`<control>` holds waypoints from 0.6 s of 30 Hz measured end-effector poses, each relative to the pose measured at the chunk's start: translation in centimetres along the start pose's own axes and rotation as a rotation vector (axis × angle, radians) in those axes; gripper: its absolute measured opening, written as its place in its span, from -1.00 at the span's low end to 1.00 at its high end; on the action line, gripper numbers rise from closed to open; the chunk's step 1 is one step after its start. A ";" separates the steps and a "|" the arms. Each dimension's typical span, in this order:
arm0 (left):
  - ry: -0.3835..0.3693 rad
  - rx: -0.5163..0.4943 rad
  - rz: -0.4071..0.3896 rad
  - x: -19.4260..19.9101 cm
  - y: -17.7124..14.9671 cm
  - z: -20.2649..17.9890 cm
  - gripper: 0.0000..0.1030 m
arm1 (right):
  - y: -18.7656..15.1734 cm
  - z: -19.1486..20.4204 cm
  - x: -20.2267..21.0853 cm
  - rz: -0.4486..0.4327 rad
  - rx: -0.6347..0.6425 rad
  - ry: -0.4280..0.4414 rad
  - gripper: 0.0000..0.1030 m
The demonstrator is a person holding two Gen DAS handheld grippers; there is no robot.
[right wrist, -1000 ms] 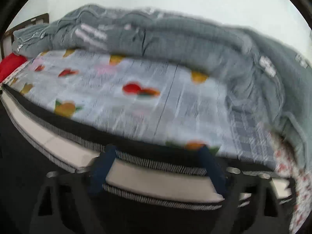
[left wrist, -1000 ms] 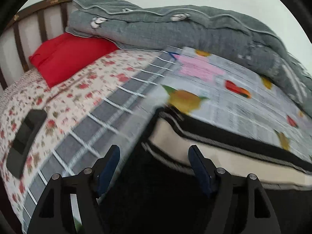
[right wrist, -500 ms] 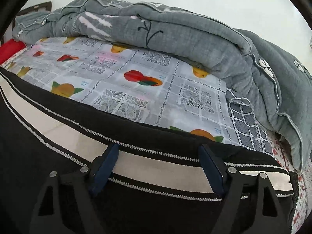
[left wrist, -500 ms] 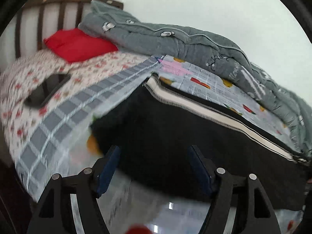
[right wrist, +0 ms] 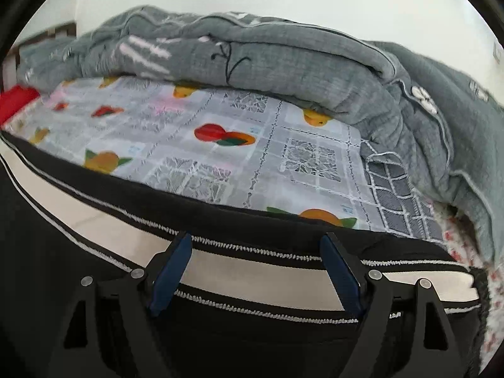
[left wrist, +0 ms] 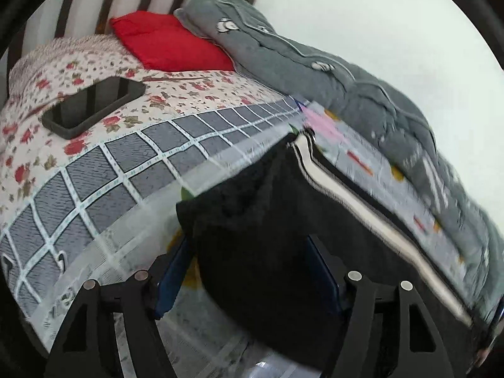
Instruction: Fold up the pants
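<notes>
On the bed (left wrist: 94,170), the black pants (right wrist: 94,283) lie flat on the fruit-print sheet (right wrist: 195,145). Soft, limp, light fabric; pinch the striped side seam. Your left hand-held gripper (left wrist: 249,271) and right hand-held gripper (right wrist: 255,271) both sit spread wide, gripping nothing.

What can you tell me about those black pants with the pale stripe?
The pants are black, of a soft, slightly fuzzy cloth, with a broad cream side stripe edged in thin white lines. They lie stretched along the near edge of the bed, on the fruit-print sheet. The left gripper and right gripper both stand open over them.
</notes>
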State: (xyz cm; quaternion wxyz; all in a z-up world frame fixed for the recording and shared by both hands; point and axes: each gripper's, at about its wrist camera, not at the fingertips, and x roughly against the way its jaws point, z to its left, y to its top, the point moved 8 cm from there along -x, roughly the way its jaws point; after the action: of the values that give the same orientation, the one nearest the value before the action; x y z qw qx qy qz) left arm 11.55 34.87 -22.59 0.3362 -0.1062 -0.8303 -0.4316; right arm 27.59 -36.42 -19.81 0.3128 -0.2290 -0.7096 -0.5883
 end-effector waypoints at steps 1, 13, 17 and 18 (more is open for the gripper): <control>0.003 0.013 -0.002 -0.1 0.3 0.0 0.19 | 0.2 -0.4 0.2 -0.004 -0.027 0.040 0.60; -0.129 -0.061 -0.056 4.0 3.7 -6.7 -0.78 | 0.7 -0.5 9.5 -0.115 -0.035 -0.100 0.59; -0.217 -0.180 -0.087 7.5 3.2 -15.0 -0.78 | 0.0 1.7 13.2 -0.130 0.032 -0.139 0.59; -0.243 -0.224 -0.088 8.6 2.5 -17.5 -0.79 | -0.3 2.2 14.4 -0.140 0.035 -0.137 0.59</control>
State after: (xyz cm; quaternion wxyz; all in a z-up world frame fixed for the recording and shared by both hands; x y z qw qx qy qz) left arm 14.42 21.62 -8.39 0.2001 -0.1579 -0.8154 -0.5198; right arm 16.93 -35.00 -10.05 0.2254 -0.2130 -0.7538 -0.5793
